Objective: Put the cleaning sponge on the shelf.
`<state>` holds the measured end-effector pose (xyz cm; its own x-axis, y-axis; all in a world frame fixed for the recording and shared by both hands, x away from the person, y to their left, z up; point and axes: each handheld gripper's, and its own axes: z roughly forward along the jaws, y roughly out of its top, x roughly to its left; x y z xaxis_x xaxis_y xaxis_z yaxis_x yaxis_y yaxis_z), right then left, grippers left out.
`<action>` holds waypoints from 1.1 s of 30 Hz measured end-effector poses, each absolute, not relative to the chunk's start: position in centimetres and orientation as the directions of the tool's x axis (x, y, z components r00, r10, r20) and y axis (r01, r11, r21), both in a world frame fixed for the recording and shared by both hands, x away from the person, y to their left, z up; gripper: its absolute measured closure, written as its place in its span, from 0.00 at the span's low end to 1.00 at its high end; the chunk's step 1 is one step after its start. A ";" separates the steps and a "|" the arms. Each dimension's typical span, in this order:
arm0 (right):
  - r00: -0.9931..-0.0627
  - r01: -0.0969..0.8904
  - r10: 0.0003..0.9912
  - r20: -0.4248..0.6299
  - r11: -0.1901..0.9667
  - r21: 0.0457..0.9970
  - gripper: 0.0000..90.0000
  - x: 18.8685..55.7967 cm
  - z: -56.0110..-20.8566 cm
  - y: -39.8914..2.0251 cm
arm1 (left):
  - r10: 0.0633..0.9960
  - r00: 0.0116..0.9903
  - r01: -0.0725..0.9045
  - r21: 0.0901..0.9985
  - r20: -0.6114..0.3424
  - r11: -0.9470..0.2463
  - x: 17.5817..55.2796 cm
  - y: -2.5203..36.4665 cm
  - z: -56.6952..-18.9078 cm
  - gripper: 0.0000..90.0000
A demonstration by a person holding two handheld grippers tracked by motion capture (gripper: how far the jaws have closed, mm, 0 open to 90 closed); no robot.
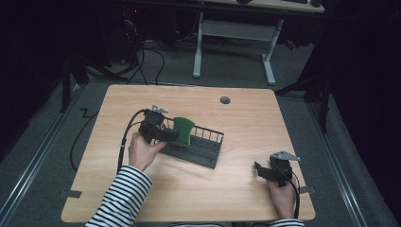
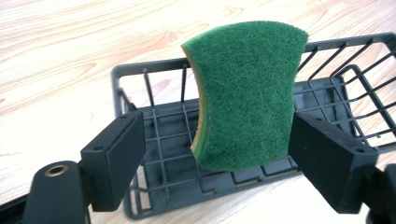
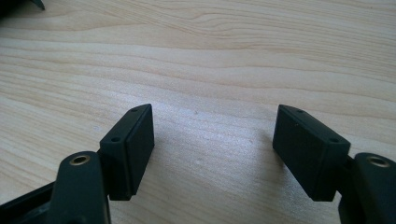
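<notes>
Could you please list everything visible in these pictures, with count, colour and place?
sponge: one, green, standing on edge at the left end of the rack
wire rack: one, dark grey, mid-table
table: one, light wood, with a grey round cap near its far edge
desk frame: one, white, beyond the table
left gripper: black, jaws open either side of the sponge
right gripper: black, open above bare table, near the right edge
sleeves: striped black and white

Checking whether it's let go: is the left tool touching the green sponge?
Apart. The left gripper view shows the left tool with bare gaps between both pads and the green sponge, standing in the wire basket.
</notes>
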<state>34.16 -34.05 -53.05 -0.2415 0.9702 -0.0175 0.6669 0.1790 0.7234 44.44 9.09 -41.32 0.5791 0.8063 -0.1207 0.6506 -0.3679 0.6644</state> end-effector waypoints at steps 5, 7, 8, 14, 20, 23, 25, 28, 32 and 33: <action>-0.241 0.667 0.970 -0.017 0.179 0.723 0.33 34.2 -53.0 -34.1 | 0.819 0.562 0.651 0.674 -0.117 -0.350 44.0 10.6 -41.1 0.23; -0.241 0.667 0.970 -0.018 0.179 0.723 0.33 34.2 -53.0 -34.1 | 0.822 0.557 0.647 0.684 -0.121 -0.337 43.8 11.2 -40.9 0.23; -0.241 0.667 0.970 -0.018 0.179 0.723 0.33 34.2 -53.0 -34.1 | 0.824 0.554 0.647 0.685 -0.119 -0.335 43.7 11.5 -40.9 0.23; -0.241 0.667 0.970 -0.017 0.179 0.723 0.33 34.2 -53.0 -34.1 | 0.843 0.521 0.658 0.691 -0.131 -0.299 43.1 13.2 -41.2 0.24; -0.241 0.667 0.970 -0.017 0.179 0.723 0.33 34.2 -53.0 -34.1 | 0.857 0.492 0.662 0.705 -0.155 -0.252 42.4 15.1 -41.4 0.25; -0.241 0.667 0.970 -0.018 0.179 0.723 0.33 34.2 -53.0 -34.0 | 0.860 0.478 0.671 0.706 -0.178 -0.227 42.0 16.0 -41.7 0.25; -0.241 0.667 0.970 -0.018 0.179 0.723 0.33 34.2 -53.0 -34.0 | 0.868 0.465 0.673 0.706 -0.173 -0.219 41.7 16.6 -41.9 0.25; -0.241 0.667 0.970 -0.018 0.179 0.723 0.33 34.2 -53.0 -34.0 | 0.875 0.449 0.683 0.700 -0.179 -0.207 41.3 17.5 -42.1 0.26; -0.241 0.667 0.970 -0.018 0.179 0.723 0.33 34.2 -53.0 -34.0 | 0.882 0.428 0.686 0.706 -0.197 -0.175 40.8 18.7 -42.6 0.26; -0.241 0.667 0.970 -0.018 0.179 0.723 0.33 34.2 -53.0 -34.0 | 0.884 0.422 0.689 0.705 -0.201 -0.168 40.6 18.9 -42.7 0.26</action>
<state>34.15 -34.05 -53.04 -0.2410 0.9704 -0.0182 0.6672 0.1793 0.7230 40.65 18.94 -42.73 0.4219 0.8841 -0.2011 0.6886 -0.1681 0.7054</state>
